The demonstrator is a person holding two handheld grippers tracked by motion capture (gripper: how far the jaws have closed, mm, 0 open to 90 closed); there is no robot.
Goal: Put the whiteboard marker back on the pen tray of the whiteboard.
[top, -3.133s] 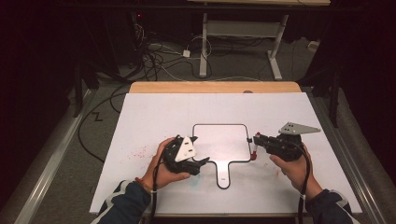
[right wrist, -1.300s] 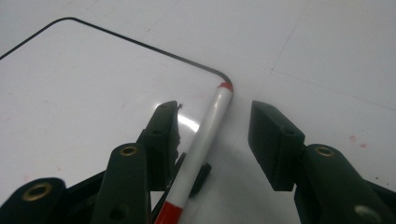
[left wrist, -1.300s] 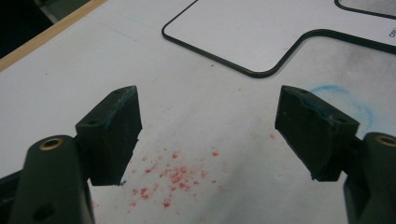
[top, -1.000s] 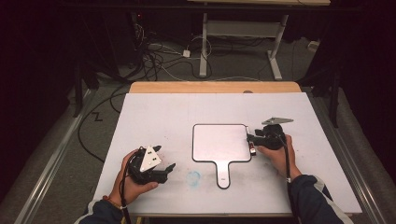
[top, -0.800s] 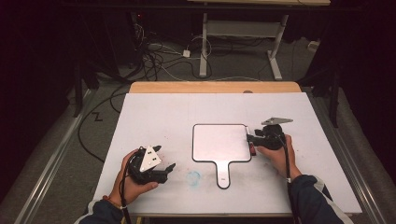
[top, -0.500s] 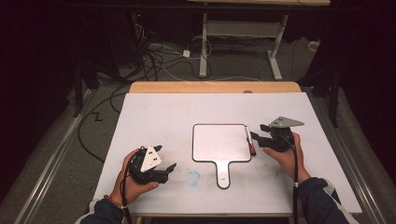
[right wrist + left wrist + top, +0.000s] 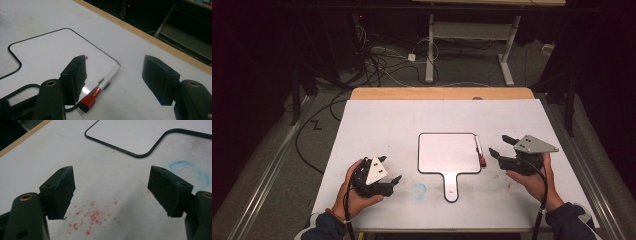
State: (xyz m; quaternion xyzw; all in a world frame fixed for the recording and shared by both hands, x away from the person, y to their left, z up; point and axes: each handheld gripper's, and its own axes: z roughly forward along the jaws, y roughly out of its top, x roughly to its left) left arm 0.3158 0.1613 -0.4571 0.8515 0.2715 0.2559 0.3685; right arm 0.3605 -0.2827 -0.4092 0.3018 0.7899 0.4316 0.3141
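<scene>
High view: marker point(image 7: 480, 152) lies on the right edge of the paddle-shaped whiteboard point(image 7: 447, 152), red cap toward the person. Right gripper point(image 7: 501, 146) sits just right of it, off the marker, jaws apart and just been opening, nothing between them. Left gripper point(image 7: 390, 169) rests at the table's point(image 7: 387, 115) front left.

Left gripper view: jaws wide, empty, over red specks point(image 7: 93, 216).

Right gripper view: jaws spread, marker point(image 7: 101, 87) lying free by the left jaw.

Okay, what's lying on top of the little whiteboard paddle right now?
A marker with a red cap lies along the right edge of the whiteboard paddle; the rest of its face is bare. The open right gripper is beside it, not gripping. What's under the paddle is covered.
</scene>
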